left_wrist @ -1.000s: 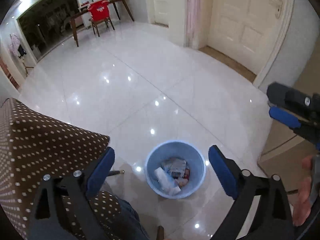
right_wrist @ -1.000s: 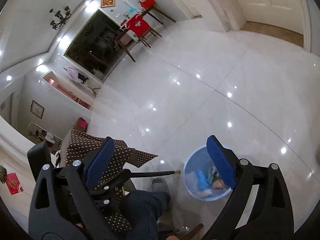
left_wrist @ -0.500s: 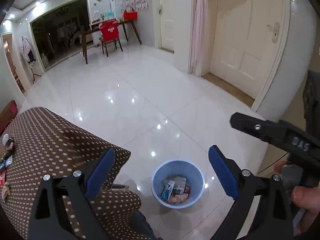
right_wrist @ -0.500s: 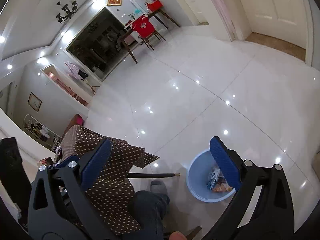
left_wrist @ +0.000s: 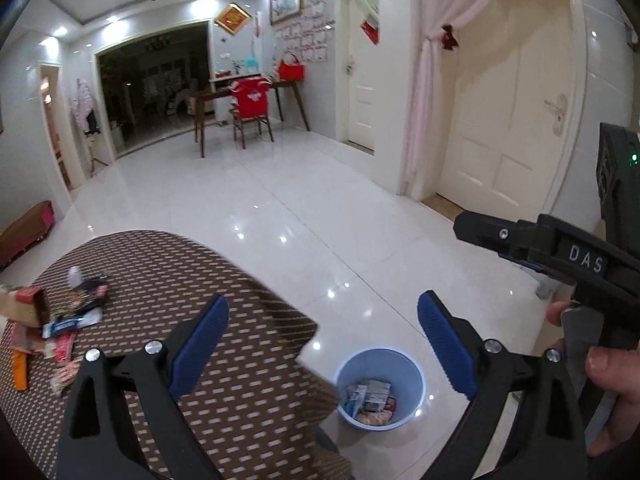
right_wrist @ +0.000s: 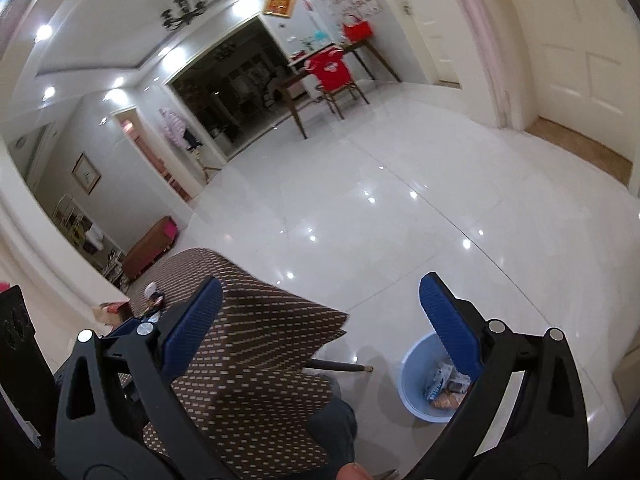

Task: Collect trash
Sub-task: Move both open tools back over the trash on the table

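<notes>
Two grippers hang wide open and empty above the desk (left_wrist: 248, 360). Left gripper (left_wrist: 320, 344) frames the blue bin (left_wrist: 380, 388) on the floor, wrappers already inside; right gripper (right_wrist: 320, 320) sits alongside. Loose trash (left_wrist: 60, 320) lies piled at the desk's far left edge.

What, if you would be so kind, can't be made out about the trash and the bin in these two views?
- Wrappers on the table, left wrist view: motion-blurred and cut by the left edge, so kinds and count are unreadable.
- Blue bin, right wrist view: the right gripper finger covers part of the contents.
- Bin contents, left wrist view: too small to identify.
</notes>
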`<state>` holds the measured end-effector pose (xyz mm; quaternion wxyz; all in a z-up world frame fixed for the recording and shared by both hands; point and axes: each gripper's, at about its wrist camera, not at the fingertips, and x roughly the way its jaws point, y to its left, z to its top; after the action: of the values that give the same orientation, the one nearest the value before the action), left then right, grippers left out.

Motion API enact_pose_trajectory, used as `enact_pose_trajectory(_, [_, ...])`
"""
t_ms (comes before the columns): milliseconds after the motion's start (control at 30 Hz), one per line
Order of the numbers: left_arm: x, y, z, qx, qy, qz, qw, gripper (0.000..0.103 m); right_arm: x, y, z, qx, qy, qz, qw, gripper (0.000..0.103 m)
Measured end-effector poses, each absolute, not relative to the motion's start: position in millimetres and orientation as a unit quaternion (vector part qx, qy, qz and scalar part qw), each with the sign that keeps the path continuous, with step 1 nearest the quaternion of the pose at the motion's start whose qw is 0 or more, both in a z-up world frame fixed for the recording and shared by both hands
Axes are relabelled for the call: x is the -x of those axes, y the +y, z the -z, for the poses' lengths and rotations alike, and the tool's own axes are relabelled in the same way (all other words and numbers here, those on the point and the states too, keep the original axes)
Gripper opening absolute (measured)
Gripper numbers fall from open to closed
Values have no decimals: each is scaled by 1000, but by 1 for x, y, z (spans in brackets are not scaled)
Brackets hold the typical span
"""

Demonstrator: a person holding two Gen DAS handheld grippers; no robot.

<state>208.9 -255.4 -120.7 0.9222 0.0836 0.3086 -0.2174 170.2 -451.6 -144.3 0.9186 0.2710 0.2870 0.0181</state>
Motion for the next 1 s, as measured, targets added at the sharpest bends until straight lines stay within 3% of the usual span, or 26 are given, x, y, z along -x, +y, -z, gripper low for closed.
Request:
enact_pose_trajectory(567, [-197,-80,93,-24,276,101,956,94,-213,-277,96,-161,296,-140,931,97])
enact_pose_trajectory(1000, [-200,39,109,8,295,10,955,94,-255,-153,120,-51,367,-227,901,97])
